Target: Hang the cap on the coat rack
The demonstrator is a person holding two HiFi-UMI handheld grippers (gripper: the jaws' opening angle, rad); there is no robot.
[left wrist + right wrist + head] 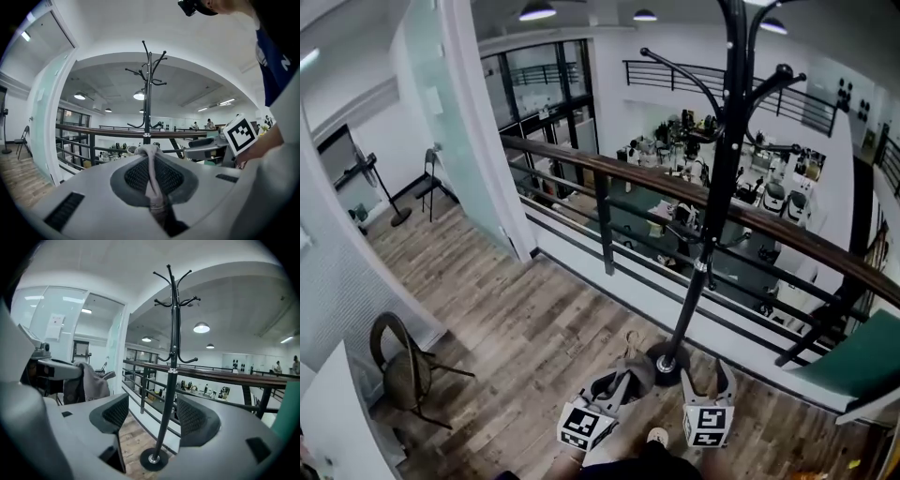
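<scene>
The black coat rack (724, 178) stands by the railing, its round base (666, 362) on the wood floor just ahead of both grippers. My left gripper (622, 377) is shut on the grey cap (636, 368); in the left gripper view a fold of the cap's fabric (151, 176) is pinched between the mesh pads, with the rack (148, 93) straight ahead. My right gripper (710, 375) stands open and holds nothing. In the right gripper view the rack's pole (169, 385) shows through the gap of its jaws, and the cap (91, 380) hangs at the left.
A wood-topped railing (609, 178) runs behind the rack, with a drop to a lower floor beyond. A round chair (403, 366) stands at the left near a glass partition (455, 122). A teal surface (853, 361) lies at the right.
</scene>
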